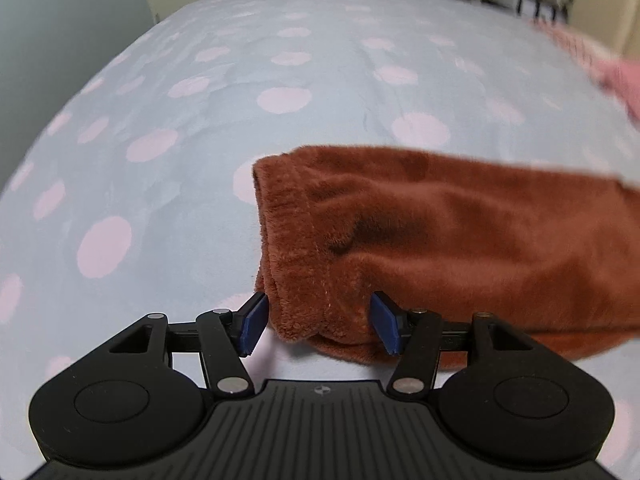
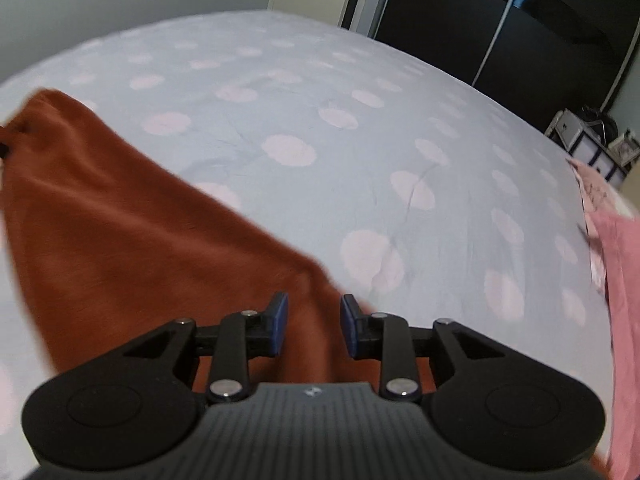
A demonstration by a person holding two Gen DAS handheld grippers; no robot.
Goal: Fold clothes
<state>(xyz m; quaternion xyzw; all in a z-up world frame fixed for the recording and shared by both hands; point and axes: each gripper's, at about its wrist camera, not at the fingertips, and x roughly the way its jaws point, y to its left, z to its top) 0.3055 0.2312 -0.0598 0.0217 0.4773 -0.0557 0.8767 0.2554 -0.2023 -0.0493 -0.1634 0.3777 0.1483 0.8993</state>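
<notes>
A rust-brown fleece garment point(image 1: 460, 232) lies folded in a long band on the bed. In the left wrist view its thick folded end sits between the blue pads of my left gripper point(image 1: 318, 322), which are shut on it. In the right wrist view the same garment point(image 2: 120, 220) stretches from the far left edge down to my right gripper point(image 2: 314, 328). That gripper's pads stand apart above the cloth and do not press on it, so it is open.
The bed is covered by a pale blue sheet with pink dots point(image 2: 360, 120). A pink garment point(image 2: 624, 280) lies at the bed's right edge. Dark wardrobe doors point(image 2: 480, 20) and a small shelf unit point(image 2: 580, 140) stand beyond the bed.
</notes>
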